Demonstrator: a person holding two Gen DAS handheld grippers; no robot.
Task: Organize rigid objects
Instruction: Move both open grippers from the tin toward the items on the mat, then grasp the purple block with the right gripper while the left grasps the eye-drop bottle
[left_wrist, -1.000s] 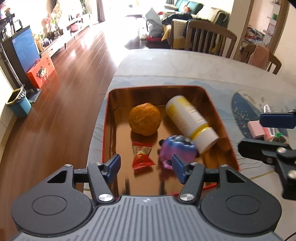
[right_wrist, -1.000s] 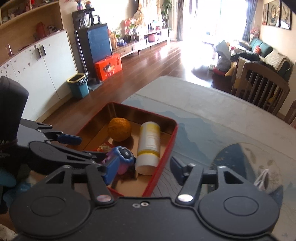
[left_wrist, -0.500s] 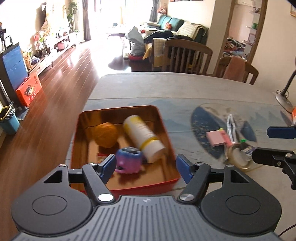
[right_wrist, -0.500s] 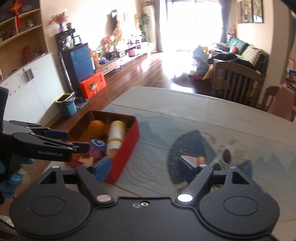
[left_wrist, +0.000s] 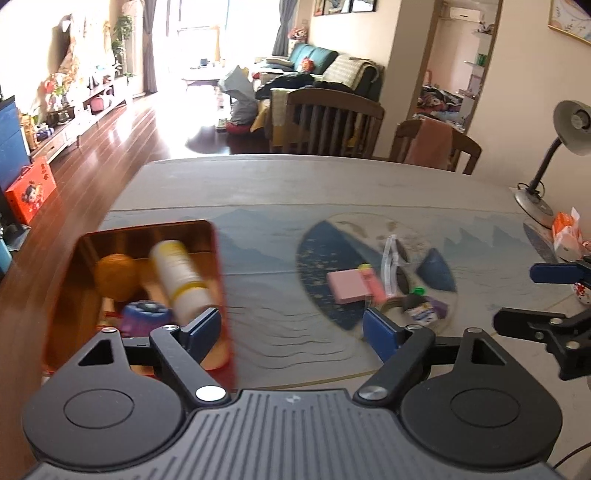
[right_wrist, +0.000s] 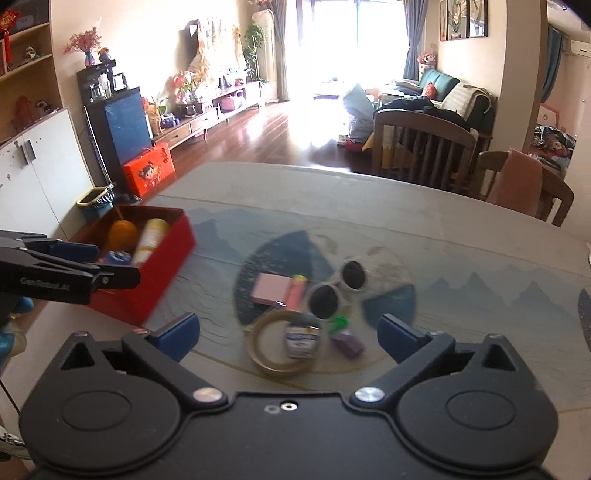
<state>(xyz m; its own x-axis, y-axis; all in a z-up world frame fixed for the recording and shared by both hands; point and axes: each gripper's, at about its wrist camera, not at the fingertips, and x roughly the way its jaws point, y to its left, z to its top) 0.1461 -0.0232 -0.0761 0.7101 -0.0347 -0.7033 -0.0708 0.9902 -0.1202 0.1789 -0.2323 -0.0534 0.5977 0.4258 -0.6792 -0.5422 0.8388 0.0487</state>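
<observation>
Both grippers, the left gripper (left_wrist: 291, 328) and right gripper (right_wrist: 288, 332), have just been opening wide with nothing between them. The little pile (right_wrist: 306, 314) lies under the right one, well apart from the red tin (right_wrist: 147, 273); pick one thing, go slow

Red tin (right_wrist: 147, 295): one, left of the round blue print on the table
In the tin: one orange (right_wrist: 123, 232), one white-and-yellow bottle (right_wrist: 149, 236), one purple toy (left_wrist: 146, 314)
On the print: one pink pad (right_wrist: 269, 288), one sunglasses (right_wrist: 338, 286), one tape ring (right_wrist: 269, 347), one small jar (right_wrist: 301, 338)
Grippers: two
</observation>
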